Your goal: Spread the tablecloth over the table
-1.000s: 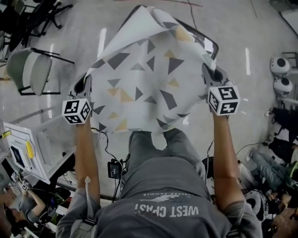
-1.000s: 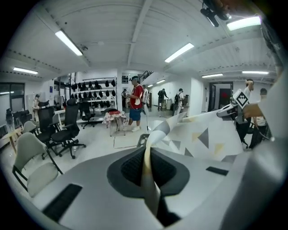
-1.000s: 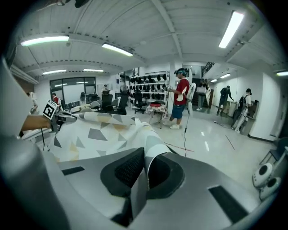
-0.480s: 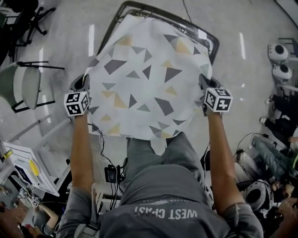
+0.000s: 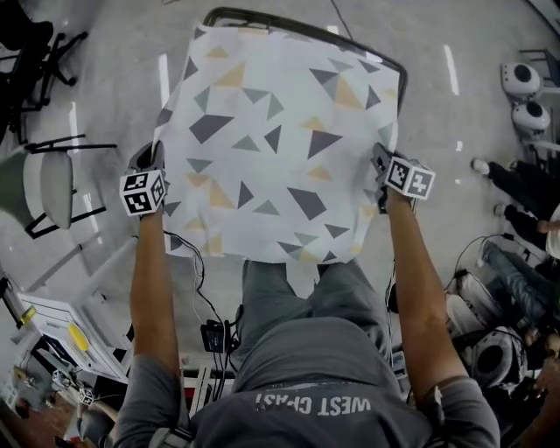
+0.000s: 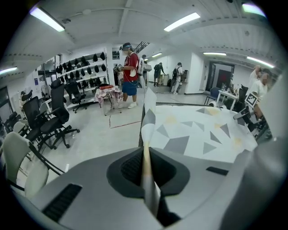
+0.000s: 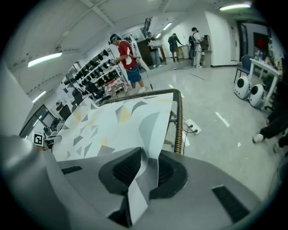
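The white tablecloth (image 5: 280, 140) with grey and yellow triangles lies spread over the table, whose dark rim (image 5: 262, 17) shows at the far edge. My left gripper (image 5: 150, 159) holds the cloth's left edge. In the left gripper view the gripper (image 6: 145, 167) is shut on a thin fold of tablecloth (image 6: 198, 132). My right gripper (image 5: 381, 163) is at the cloth's right edge. In the right gripper view its jaws (image 7: 141, 173) are opening, and a crumpled fold of tablecloth (image 7: 112, 126) hangs loosely between the pads. The table rim (image 7: 179, 121) runs just right of it.
Office chairs (image 5: 44, 184) stand on the floor at the left. Two white round devices (image 5: 522, 80) sit at the right, with people's legs nearby. A cart (image 5: 52, 332) and cables lie at the lower left. A person in a red shirt (image 6: 130, 74) stands beyond the table.
Both grippers have come down and the billowing cloth has settled flat over the table, its far edge now at the far rim. The right gripper's marker cube has rolled.
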